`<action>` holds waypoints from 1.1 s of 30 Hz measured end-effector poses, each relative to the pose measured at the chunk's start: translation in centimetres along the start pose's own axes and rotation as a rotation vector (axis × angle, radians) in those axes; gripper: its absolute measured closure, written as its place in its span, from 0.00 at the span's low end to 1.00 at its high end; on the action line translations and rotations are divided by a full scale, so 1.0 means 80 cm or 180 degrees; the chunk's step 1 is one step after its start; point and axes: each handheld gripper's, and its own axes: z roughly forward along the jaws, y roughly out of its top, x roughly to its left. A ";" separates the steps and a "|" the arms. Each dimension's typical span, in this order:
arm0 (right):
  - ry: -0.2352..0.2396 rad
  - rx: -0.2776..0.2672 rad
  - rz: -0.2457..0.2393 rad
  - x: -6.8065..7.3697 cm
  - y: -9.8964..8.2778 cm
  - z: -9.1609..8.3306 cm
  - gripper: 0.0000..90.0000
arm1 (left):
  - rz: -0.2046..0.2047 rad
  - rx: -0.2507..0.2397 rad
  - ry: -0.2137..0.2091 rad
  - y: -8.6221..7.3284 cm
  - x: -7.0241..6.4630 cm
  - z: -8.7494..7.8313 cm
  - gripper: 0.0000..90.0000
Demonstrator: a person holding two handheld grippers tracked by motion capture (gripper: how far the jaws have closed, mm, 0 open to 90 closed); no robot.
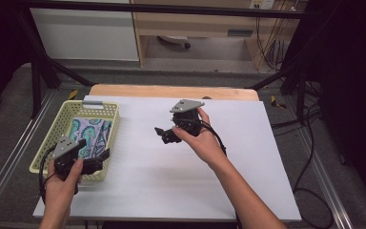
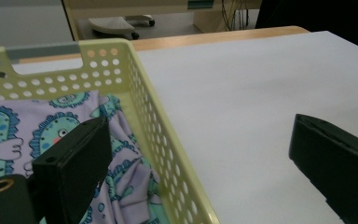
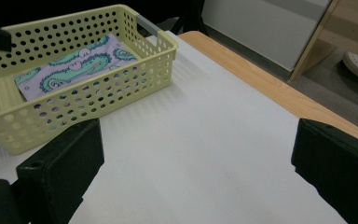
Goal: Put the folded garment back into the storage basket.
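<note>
1. Your left tongs (image 1: 106,155) hang at the near right corner of the yellow basket (image 1: 61,121), jaws wide apart and holding nothing.
2. In the left gripper view, one jaw sits over the cloth inside the basket, the other out over the bare white tabletop (image 2: 261,93), so the basket's right wall (image 2: 163,135) runs between them.
3. The patterned cloth (image 1: 89,136) lies flat on the basket floor: lilac with teal sea-creature figures, a little rumpled at the near end in the left gripper view (image 2: 130,182).
4. I can't tell whether your left jaw is touching the cloth or just above it.
5. Your right tongs (image 1: 164,135) are out over the middle of the tabletop, well apart from the basket, and point left toward it.
6. Those jaws are spread wide too, with nothing between them but white tabletop (image 3: 205,154).
7. From the right gripper view the basket (image 3: 79,100) stands at the far left, the cloth (image 3: 74,67) showing through and above its perforated wall.
8. Your right hand (image 1: 202,138) grips its tool from behind; your left hand (image 1: 64,183) is at the tabletop's near left edge.
</note>
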 end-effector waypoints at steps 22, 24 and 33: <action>-0.0291 -0.0268 0.0267 -0.048 -0.003 -0.041 0.04 | -0.0084 0.0064 0.0049 -0.033 0.007 0.004 0.07; -0.0320 -0.0290 0.0287 -0.053 -0.005 -0.047 0.04 | -0.0098 0.0071 0.0057 -0.034 0.007 0.004 0.07; -0.0511 -0.0326 0.0387 -0.086 -0.017 -0.082 0.04 | -0.0082 0.0062 0.0039 -0.034 0.005 0.005 0.07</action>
